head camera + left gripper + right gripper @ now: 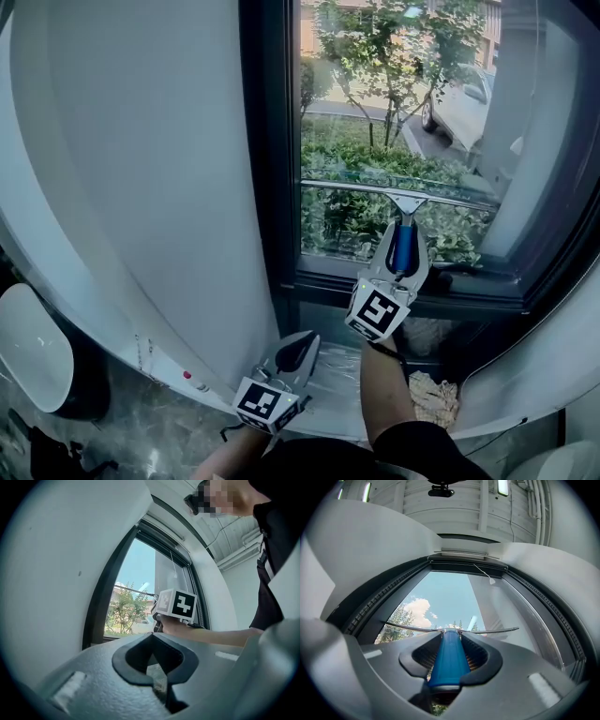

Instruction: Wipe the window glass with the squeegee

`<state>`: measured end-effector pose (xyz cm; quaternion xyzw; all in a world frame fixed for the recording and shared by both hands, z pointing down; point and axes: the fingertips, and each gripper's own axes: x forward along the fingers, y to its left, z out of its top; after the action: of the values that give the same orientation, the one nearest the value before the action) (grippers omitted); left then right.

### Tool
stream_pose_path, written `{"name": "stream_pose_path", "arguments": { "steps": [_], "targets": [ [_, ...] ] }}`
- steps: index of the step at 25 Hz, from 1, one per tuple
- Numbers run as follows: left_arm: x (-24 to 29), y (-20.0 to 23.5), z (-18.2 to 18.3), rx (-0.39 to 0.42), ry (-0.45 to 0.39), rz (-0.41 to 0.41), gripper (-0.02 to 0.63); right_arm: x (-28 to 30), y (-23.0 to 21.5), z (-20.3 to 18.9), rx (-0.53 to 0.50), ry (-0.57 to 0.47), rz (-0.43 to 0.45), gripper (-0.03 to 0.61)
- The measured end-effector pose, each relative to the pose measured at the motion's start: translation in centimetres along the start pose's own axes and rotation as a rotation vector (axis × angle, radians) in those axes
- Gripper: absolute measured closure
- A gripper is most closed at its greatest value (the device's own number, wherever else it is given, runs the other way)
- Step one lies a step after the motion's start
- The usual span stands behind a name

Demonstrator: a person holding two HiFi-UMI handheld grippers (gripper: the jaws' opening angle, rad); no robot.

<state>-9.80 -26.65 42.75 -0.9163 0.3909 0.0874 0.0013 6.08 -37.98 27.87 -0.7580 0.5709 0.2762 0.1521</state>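
Squeegee [405,242], one only, stands upright against the window glass [375,103]. Its blue handle points down into the right tool [402,262], whose jaws clamp it, and its blade lies level across the pane. The left tool [294,356], second of two, hangs low beside the white wall [141,187], jaws together and empty.

I found no writing I could read in any view. The cubes on the left tool [298,352] and the right tool [404,246] carried only black-and-white square patterns (codes, not letters or numbers). The white car [463,101] outside was too small and blurred to show a plate or badge.
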Motion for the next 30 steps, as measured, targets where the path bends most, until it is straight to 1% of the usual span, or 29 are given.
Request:
{"name": "stream_pose_path", "arguments": {
  "steps": [10,20,30],
  "targets": [
    [-0.7,0.1,-0.1,-0.003,0.005,0.001,0.614,-1.1,0.3,-1.4,0.009,0.041,-0.010,0.449],
    [-0.6,-0.2,-0.5,-0.002,0.019,-0.010,0.614,-1.8,0.4,-2.4,-0.006,0.067,0.004,0.449],
    [-0.5,0.0,-0.8,0.001,0.026,0.006,0.614,-2.5,0.3,-3.1,-0.016,0.086,0.013,0.449]
  ]
}}
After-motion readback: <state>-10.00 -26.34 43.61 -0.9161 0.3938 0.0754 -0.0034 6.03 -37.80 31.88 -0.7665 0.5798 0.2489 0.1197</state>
